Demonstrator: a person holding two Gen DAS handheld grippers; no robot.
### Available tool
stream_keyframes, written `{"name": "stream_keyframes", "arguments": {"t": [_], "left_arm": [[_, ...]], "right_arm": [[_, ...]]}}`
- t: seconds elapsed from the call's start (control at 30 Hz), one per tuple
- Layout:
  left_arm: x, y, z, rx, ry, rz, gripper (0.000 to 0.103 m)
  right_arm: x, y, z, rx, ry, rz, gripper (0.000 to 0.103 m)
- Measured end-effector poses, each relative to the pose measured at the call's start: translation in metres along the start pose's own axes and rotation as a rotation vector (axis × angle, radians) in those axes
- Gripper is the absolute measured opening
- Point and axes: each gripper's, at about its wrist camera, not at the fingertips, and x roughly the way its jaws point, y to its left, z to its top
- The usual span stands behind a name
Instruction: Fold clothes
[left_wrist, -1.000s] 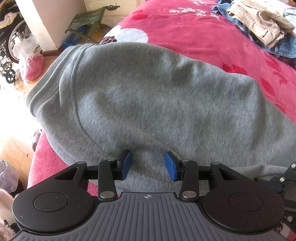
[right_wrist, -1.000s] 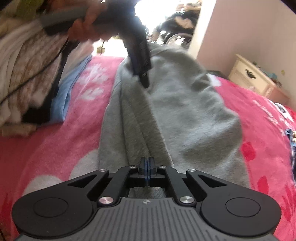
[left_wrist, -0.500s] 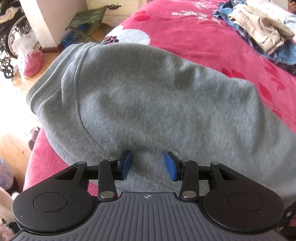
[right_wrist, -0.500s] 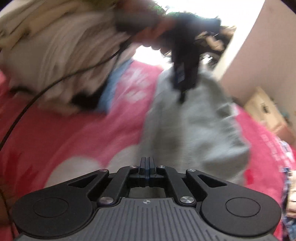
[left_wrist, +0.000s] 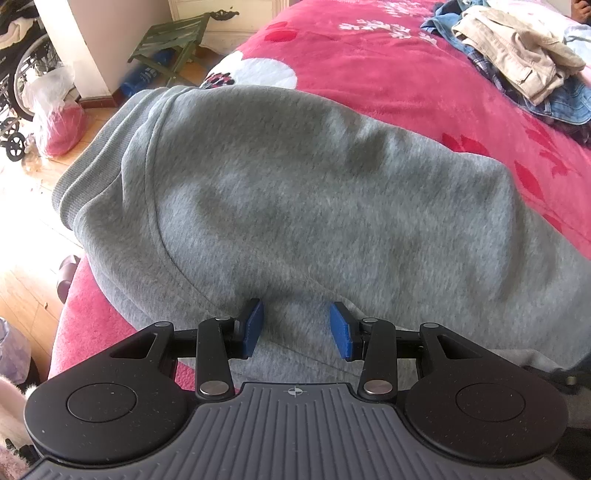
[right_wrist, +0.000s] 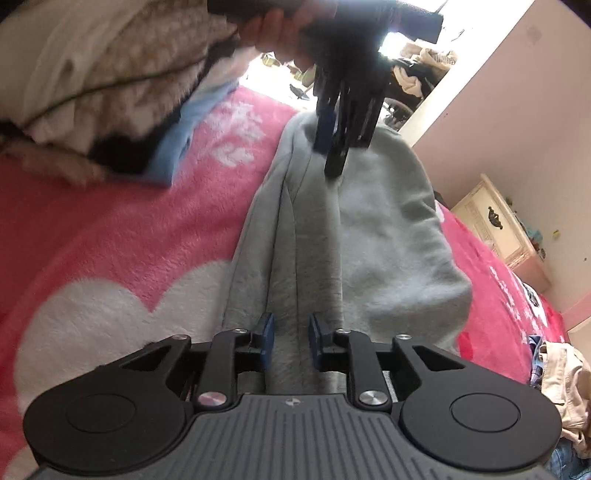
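Note:
A grey sweatshirt (left_wrist: 314, 192) lies folded lengthwise on the pink bedspread (left_wrist: 399, 70), its ribbed hem hanging over the bed's edge. My left gripper (left_wrist: 295, 328) points down onto its near edge with the blue pads apart and a bulge of cloth between them; no pinch shows. In the right wrist view the sweatshirt (right_wrist: 388, 240) runs away from me. My right gripper (right_wrist: 291, 339) is at its near end, its jaws opening, a fold of grey cloth between the pads but not pressed. The left gripper (right_wrist: 332, 147), held by a hand (right_wrist: 273, 29), stands at the far end.
A heap of beige and denim clothes (left_wrist: 517, 62) lies on the far side of the bed. A stack of folded cloth (right_wrist: 92, 74) sits on the bedspread (right_wrist: 110, 229) left of the sweatshirt. Off the bed are a green stool (left_wrist: 173, 40), a pink bag (left_wrist: 59, 122) and a cream dresser (right_wrist: 495, 229).
The right gripper's jaws have gone from shut to slightly apart, and its view has rolled and shifted along the sweatshirt. The left gripper has stayed where it was.

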Motion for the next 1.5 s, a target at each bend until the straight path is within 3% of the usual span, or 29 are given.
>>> {"name": "stream_keyframes", "arguments": {"t": [0.1,0.27,0.43,0.57,0.63,0.7,0.97,1.13,1.47,1.5], "left_arm": [[0.000,0.001,-0.001,0.000,-0.002,-0.005,0.040],[0.001,0.001,0.002,-0.003,-0.002,-0.007,0.040],[0.001,0.002,0.002,-0.008,-0.003,-0.011,0.040],[0.002,0.001,0.002,-0.006,-0.002,-0.008,0.040],[0.002,0.000,0.001,-0.004,-0.003,-0.005,0.040],[0.003,0.001,0.001,-0.004,-0.003,-0.003,0.040],[0.004,-0.004,0.002,-0.007,-0.003,0.000,0.040],[0.005,-0.005,0.002,-0.005,-0.003,-0.001,0.040],[0.004,-0.004,0.000,0.000,-0.004,-0.003,0.040],[0.004,-0.004,-0.001,0.000,-0.004,-0.003,0.040]], "right_arm": [[0.003,-0.007,-0.001,0.056,0.009,0.007,0.000],[-0.002,-0.023,-0.002,0.163,0.006,0.042,0.000],[-0.034,-0.041,0.005,0.294,-0.103,0.128,0.000],[-0.039,-0.033,0.004,0.229,-0.092,0.089,0.002],[-0.033,-0.027,0.000,0.182,-0.063,0.042,0.028],[-0.026,-0.025,-0.005,0.160,-0.036,0.015,0.032],[-0.012,-0.020,-0.013,0.129,0.007,0.041,0.031],[-0.008,-0.017,-0.015,0.094,0.026,0.043,0.011],[-0.006,-0.024,-0.014,0.102,0.065,0.070,0.011],[-0.006,-0.025,-0.014,0.113,0.063,0.073,0.007]]}}
